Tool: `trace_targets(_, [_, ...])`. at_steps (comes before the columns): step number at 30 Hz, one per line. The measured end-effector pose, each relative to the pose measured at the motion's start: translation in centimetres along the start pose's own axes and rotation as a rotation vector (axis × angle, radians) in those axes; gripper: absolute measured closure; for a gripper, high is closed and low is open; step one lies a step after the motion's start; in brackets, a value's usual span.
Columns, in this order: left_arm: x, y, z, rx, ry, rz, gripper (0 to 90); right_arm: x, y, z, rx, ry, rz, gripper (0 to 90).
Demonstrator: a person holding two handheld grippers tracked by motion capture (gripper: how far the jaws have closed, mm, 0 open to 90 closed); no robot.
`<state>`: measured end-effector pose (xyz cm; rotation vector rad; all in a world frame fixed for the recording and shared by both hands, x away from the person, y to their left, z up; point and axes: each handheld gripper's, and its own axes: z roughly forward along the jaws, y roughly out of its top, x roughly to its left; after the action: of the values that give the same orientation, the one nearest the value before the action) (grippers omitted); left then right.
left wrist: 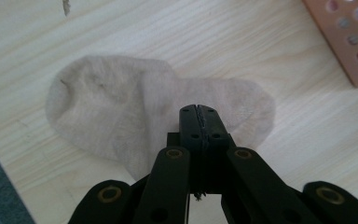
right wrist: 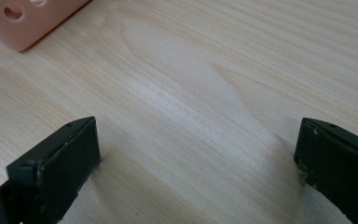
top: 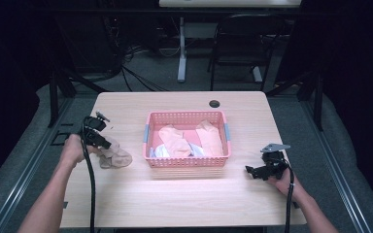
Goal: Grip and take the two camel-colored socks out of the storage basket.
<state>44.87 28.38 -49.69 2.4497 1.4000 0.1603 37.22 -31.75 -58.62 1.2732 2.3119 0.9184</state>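
We see a beige sock [left wrist: 135, 112] lying flat on the pale wooden table [top: 184, 194], left of a pink basket [top: 187, 162] of clothes. The left gripper [left wrist: 198, 116] hangs over the sock, jaws pressed together; whether fabric is pinched between them, we cannot tell. The right gripper [right wrist: 196, 154] rests on the table, jaws wide and empty. We judge the sock light, limp and not fragile; pinch a fold mid-body. Dark room, grey floor.
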Motion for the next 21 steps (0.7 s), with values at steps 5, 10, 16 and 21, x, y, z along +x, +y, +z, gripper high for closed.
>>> trace_targets(5, [0.6, -1.3, 0.9, -0.045, -0.012, -0.041, 89.0, 0.0, 0.0, 0.0, 0.000, -0.003, 0.001, 0.0])
trace_targets(10, [0.2, -2.8, -0.2, -0.131, -0.015, -0.067, 64.4, 0.0, 0.0, 0.0, 0.000, -0.003, 0.001, 0.0])
trace_targets(16, [-0.9, -5.2, -1.0, -0.187, 0.046, -0.135, 22.8, 0.0, 0.0, 0.0, 0.002, -0.006, 0.000, 0.0])
trace_targets(21, [-1.4, -7.4, -0.5, -0.217, 0.057, -0.181, 12.7, 0.0, 0.0, 0.0, 0.001, -0.007, 0.000, 0.0])
